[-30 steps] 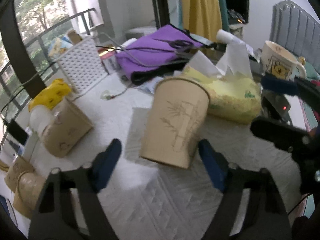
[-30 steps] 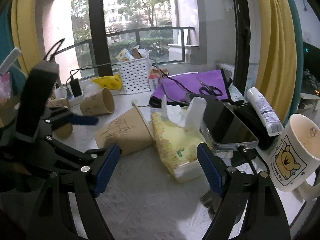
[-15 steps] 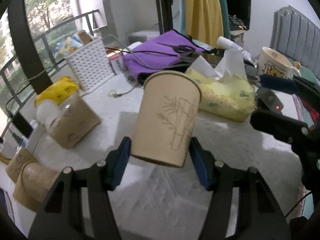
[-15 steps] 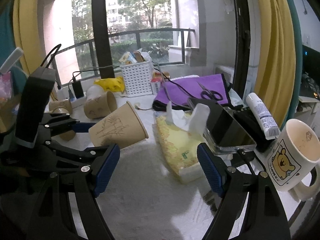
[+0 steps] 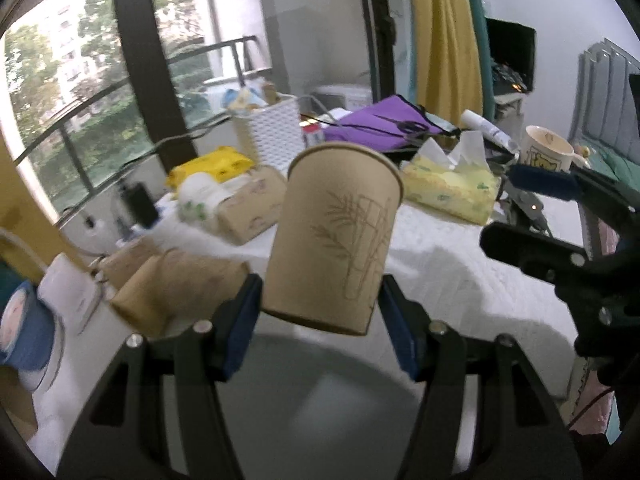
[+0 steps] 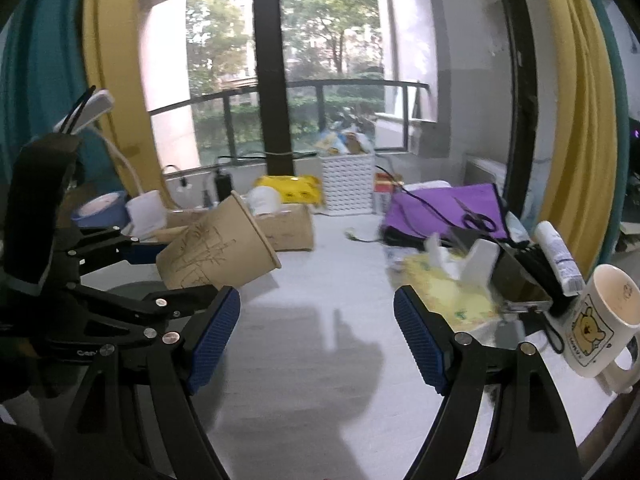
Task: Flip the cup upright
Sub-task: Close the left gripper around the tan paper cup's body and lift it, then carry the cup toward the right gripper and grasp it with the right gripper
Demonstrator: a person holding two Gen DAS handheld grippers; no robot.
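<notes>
Paper cup [image 5: 336,236] aloft above the white surface [image 6: 344,280], well left of the yellow tissue pack [image 5: 450,194]. Left hand-held gripper [image 5: 320,320] clamped on its lower wall, blue pads either side. Long axis tilted, rim [image 6: 256,230] up and toward the tissue pack; not yet vertical. Right hand-held gripper [image 6: 316,332] spread wide, holding nothing, just beside the cup.

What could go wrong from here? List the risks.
The left hand-held gripper pinches only the cup near its base, so the thin paper may crush or slip.
The cup is lifted and tilted; released now, it would likely topple.
Lowering it carelessly could knock the tissue pack.
</notes>
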